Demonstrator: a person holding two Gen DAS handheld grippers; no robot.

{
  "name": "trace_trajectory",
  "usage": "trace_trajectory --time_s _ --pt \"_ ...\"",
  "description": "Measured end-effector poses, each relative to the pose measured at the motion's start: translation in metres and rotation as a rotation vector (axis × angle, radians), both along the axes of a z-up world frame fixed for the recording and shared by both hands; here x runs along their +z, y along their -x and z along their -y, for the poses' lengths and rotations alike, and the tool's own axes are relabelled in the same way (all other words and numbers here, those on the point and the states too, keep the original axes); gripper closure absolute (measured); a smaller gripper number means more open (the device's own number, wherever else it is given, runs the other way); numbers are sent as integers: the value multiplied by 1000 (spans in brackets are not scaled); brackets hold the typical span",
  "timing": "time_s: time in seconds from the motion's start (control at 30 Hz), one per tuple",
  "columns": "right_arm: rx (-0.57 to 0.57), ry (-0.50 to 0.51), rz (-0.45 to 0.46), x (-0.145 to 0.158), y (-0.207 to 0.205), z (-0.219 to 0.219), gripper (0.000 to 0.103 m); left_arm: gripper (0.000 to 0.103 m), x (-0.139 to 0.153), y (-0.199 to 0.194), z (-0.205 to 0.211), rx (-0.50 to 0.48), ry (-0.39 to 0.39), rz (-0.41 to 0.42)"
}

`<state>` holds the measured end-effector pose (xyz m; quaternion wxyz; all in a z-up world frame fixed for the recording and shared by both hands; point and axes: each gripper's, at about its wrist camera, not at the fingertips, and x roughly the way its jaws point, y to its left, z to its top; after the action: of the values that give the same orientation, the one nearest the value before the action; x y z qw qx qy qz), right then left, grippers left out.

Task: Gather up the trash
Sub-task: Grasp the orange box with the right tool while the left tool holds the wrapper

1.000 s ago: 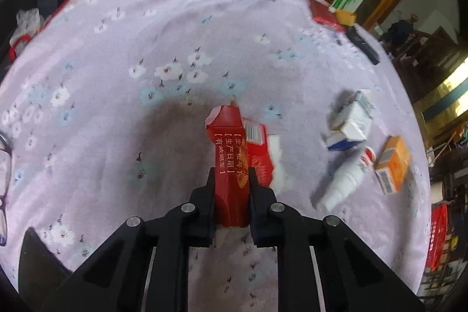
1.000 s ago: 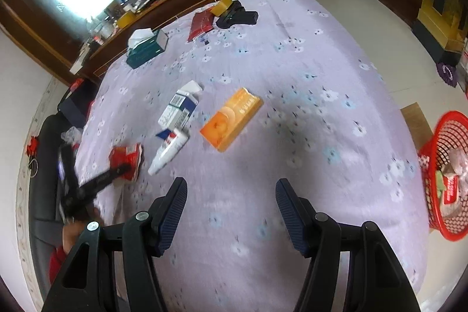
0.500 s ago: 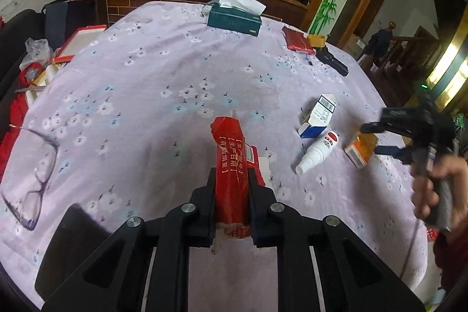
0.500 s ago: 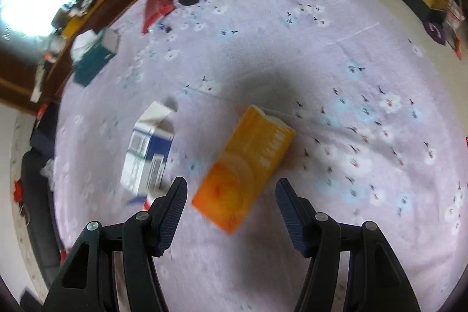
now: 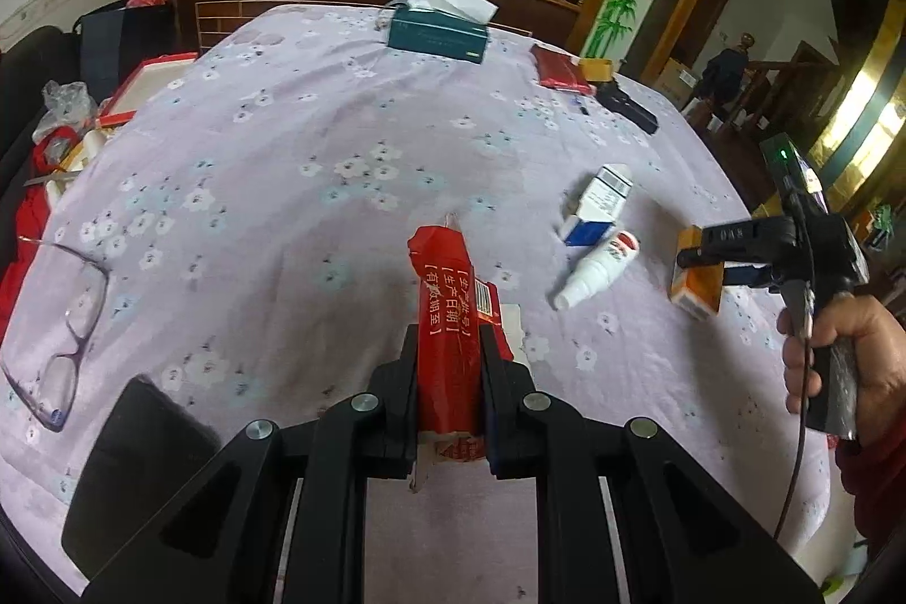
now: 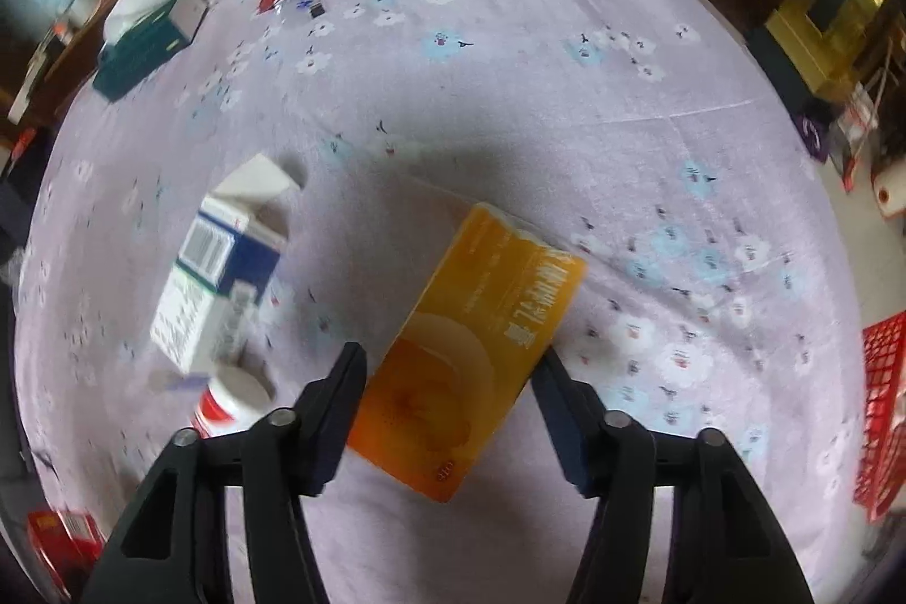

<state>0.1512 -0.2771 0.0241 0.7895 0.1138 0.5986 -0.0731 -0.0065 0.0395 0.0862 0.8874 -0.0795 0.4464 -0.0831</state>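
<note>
My left gripper (image 5: 447, 349) is shut on a red crumpled wrapper (image 5: 447, 321) and holds it above the purple flowered tablecloth (image 5: 272, 185). My right gripper (image 6: 450, 366) is open, its fingers on either side of an orange box (image 6: 470, 349) lying on the cloth; it also shows in the left wrist view (image 5: 702, 264) around the orange box (image 5: 693, 290). A white and blue carton (image 6: 221, 270) and a white bottle with a red label (image 6: 232, 406) lie just left of the box.
A green tissue box (image 5: 439, 32), a red packet (image 5: 560, 66) and a black object (image 5: 625, 106) lie at the far side. Glasses (image 5: 62, 355) lie at the left edge. A red basket (image 6: 883, 411) stands off the table's right side.
My left gripper has lifted the red wrapper up off the cloth. My right gripper has moved down and forward until the orange box lies between its open fingers.
</note>
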Motion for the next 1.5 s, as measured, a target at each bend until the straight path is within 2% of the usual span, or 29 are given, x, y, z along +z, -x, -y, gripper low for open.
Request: trace_trajectory --time_s 0.13,0.2,0.3,0.37,0.4,0.53,0.7,0.77,0.8,0.83,1.07,1.3,1.5 --pt "89 -8 -8 5 30 4 47 87 -1 5 15 -33 8 -4" --pt "179 -50 1 8 50 1 47 87 -2 8 23 -51 9 -8" --pt "305 0 -15 7 74 -11 47 87 -3 12 35 -75 18 -16" --pt "383 -6 -20 6 89 -17 47 87 -4 16 44 -92 18 -19" --pt "389 6 -20 5 93 -17 46 87 -4 18 49 -102 18 -21" --pt "347 6 -8 2 101 -11 39 87 -3 21 62 -120 18 -22" --pt "307 -21 -4 -4 112 -9 39 87 1 29 69 -123 8 -14" --pt "296 -26 3 -7 116 -9 40 87 3 33 70 -119 5 -8" --pt "292 -24 7 -7 117 -9 46 87 3 35 71 -117 2 -5" --pt "289 -22 13 -7 118 -10 46 87 4 37 72 -115 0 -1" --pt "256 -84 125 26 151 8 48 87 10 54 89 -114 4 14" --pt "206 -139 183 46 204 33 48 87 26 72 134 -172 4 53" --pt "123 -180 205 55 248 78 48 87 43 90 189 -268 7 83"
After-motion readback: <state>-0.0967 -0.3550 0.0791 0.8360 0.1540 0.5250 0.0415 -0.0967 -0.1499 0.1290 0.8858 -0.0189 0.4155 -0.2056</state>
